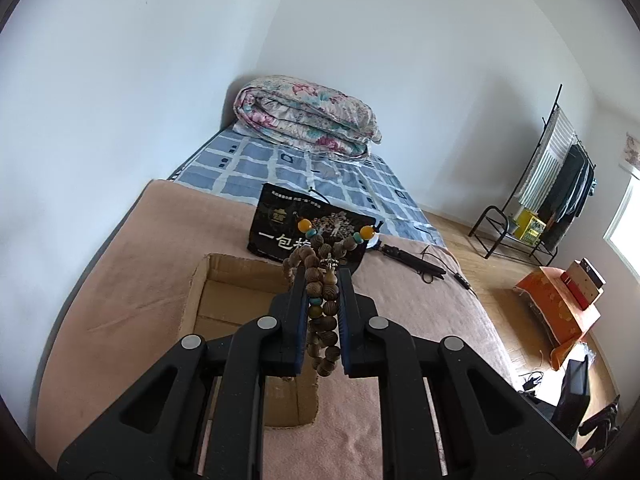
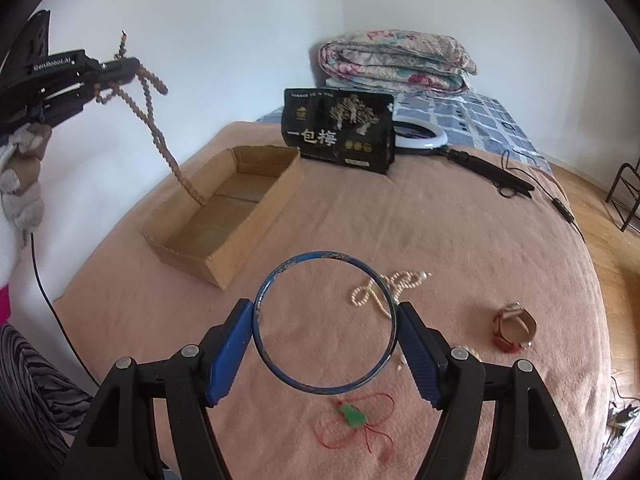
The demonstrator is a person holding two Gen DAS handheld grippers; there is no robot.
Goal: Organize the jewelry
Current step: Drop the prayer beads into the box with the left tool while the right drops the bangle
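Bed (image 2: 500, 240) with pink blanket | left gripper (image 1: 323, 280) pinches beads (image 1: 320, 276), their tail in box (image 2: 256, 220) | right gripper (image 2: 325, 322) clamps bangle (image 2: 276, 280) above bed | step: filling box | next: probably lower beads, let go

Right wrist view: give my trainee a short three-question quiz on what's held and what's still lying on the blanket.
1. True or false: the right gripper holds the blue bangle across its width.
2. Where does the low end of the bead string, held by the left gripper, hang?
A. into the box
B. over the black bag
C. onto the floor
3. Name the pieces lying loose on the blanket.

Key: 1. true. 2. A. 3. pearl strand, watch, green pendant on red cord.
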